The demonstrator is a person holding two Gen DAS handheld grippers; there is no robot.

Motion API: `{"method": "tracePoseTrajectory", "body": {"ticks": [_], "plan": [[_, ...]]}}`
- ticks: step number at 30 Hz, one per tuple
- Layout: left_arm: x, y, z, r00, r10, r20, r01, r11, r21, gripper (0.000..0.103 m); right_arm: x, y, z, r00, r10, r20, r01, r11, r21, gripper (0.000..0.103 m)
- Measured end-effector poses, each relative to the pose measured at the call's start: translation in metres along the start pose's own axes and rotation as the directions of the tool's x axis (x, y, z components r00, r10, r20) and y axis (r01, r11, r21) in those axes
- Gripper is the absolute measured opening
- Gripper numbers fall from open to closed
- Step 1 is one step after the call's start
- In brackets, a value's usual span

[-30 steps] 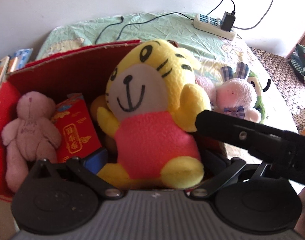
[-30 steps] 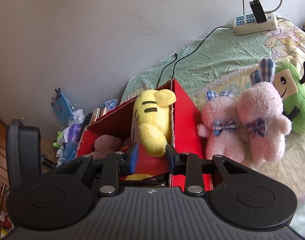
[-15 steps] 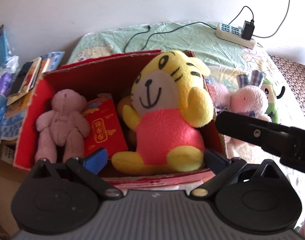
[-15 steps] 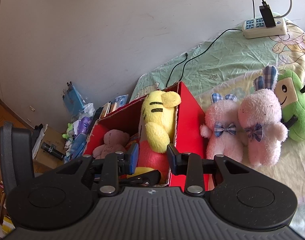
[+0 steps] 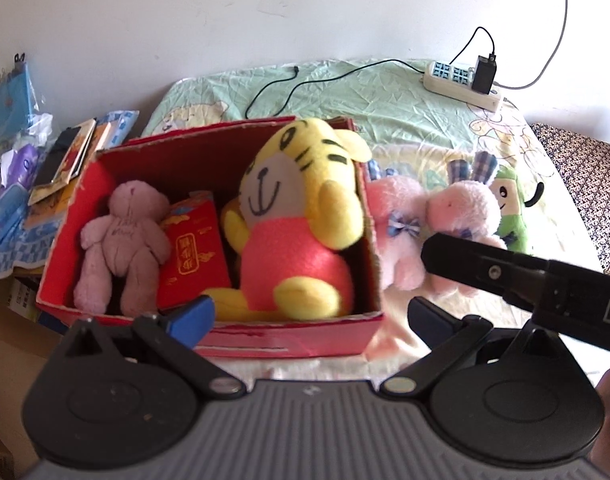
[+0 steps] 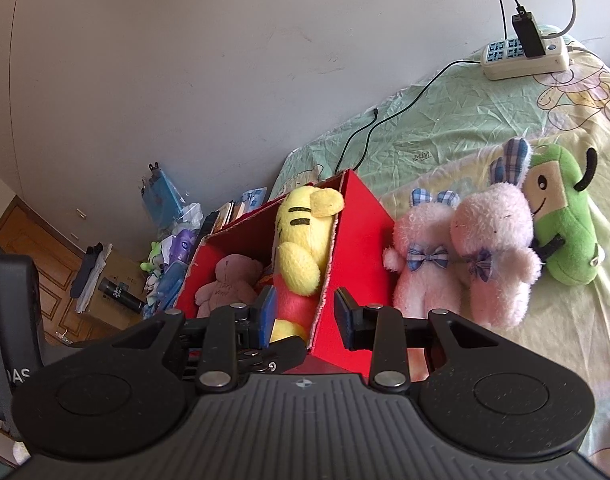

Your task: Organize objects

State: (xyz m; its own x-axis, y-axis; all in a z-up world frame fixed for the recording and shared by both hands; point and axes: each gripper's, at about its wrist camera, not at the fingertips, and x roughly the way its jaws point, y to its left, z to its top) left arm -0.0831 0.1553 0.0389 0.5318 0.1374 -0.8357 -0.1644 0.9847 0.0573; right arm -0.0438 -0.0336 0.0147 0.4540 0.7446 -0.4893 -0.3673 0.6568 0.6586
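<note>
While pink rabbits (image 6: 461,256) flank it, red box (image 5: 289,338) brims.

home bedroom: bed (image 5: 385,96), plush toys (image 6: 461,264)

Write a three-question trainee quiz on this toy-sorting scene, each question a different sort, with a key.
1. True or false: the yellow tiger plush sits inside the red box.
2. How many pink bunnies lie on the bed beside the box?
3. The left gripper jaws are: A) shut on the brown teddy bear; B) open, holding nothing; C) shut on the green plush.

Key: 1 true; 2 two; 3 B.
</note>
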Motion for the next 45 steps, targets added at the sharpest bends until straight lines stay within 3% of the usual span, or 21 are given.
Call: {"method": "tracePoseTrajectory", "body": {"ticks": [10,45], "plan": [[0.002,-0.038,-0.005,1.0,-0.005,-0.017,0.005,0.999,0.033,0.102,-0.016,-0.023,0.001,1.0,-0.012,-0.008,0.012,1.0,0.016,0.036],[0.063,-0.149,-0.015,0.985,-0.019,-0.169,0.051,0.98,0.19,0.102,-0.057,-0.123,-0.007,0.991,-0.124,-0.045,0.13,0.974,0.186,0.036]]}}
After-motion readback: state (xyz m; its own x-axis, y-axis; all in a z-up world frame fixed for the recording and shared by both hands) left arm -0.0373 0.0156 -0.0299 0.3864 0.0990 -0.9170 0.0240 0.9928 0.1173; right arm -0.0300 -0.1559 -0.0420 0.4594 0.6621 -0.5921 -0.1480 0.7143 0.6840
